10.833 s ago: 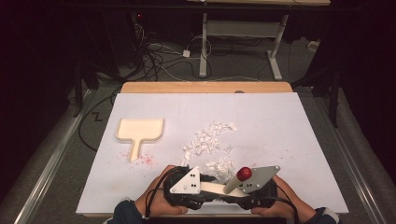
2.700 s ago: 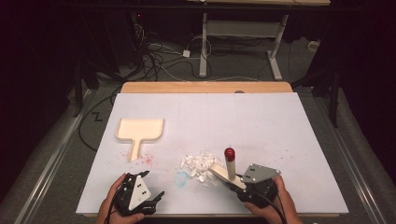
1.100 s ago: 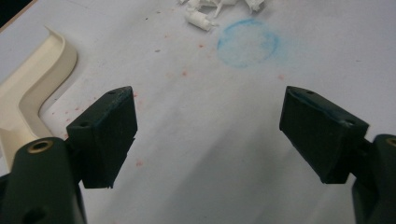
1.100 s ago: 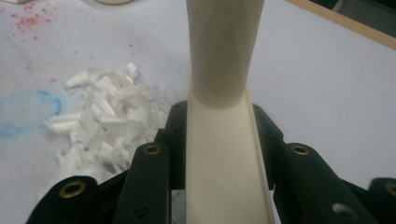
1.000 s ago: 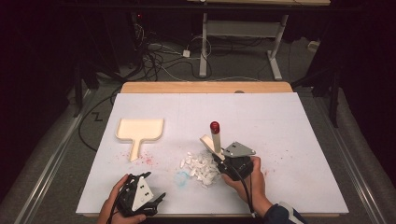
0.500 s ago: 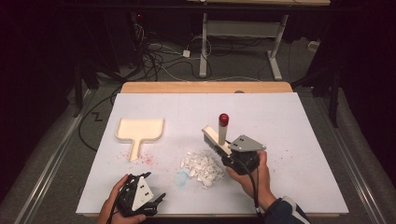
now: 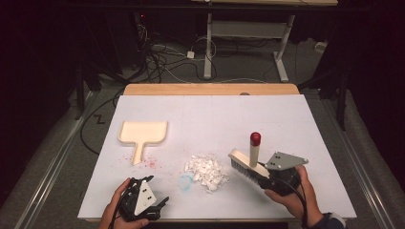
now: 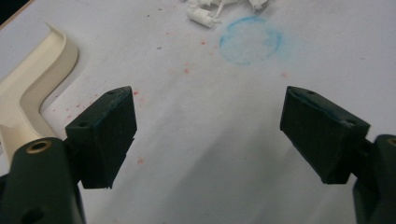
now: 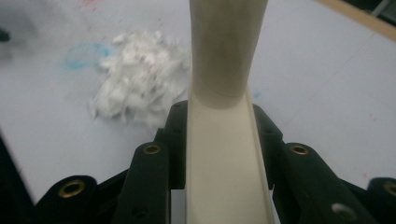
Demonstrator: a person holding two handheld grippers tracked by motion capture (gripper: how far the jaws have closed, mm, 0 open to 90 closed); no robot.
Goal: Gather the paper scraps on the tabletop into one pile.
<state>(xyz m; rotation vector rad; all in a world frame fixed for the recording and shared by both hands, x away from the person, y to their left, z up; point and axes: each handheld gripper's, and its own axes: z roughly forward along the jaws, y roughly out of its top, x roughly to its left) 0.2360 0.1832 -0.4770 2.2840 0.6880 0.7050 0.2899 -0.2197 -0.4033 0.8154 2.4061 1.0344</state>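
Observation:
A cream brush with a red-tipped handle is held just right of a pile of white scraps. My right gripper is shut on the brush's cream body, with the scrap pile ahead and to the left of it. A cream dustpan lies flat at the left of the white table cover. At the near left edge, my left gripper is open and holds nothing. Its two jaws stand wide apart over bare cover, with the dustpan's handle at its left.
A blue chalk ring sits beside the pile, and shows again ahead of the left jaws as a blue ring. Red specks dot the cover near the dustpan. A wooden table edge runs along the back, with cables and desk legs on the floor beyond.
My right gripper has carried the brush to the right and toward the near edge, away from the scrap pile. The left gripper, the pile and the dustpan have stayed put.

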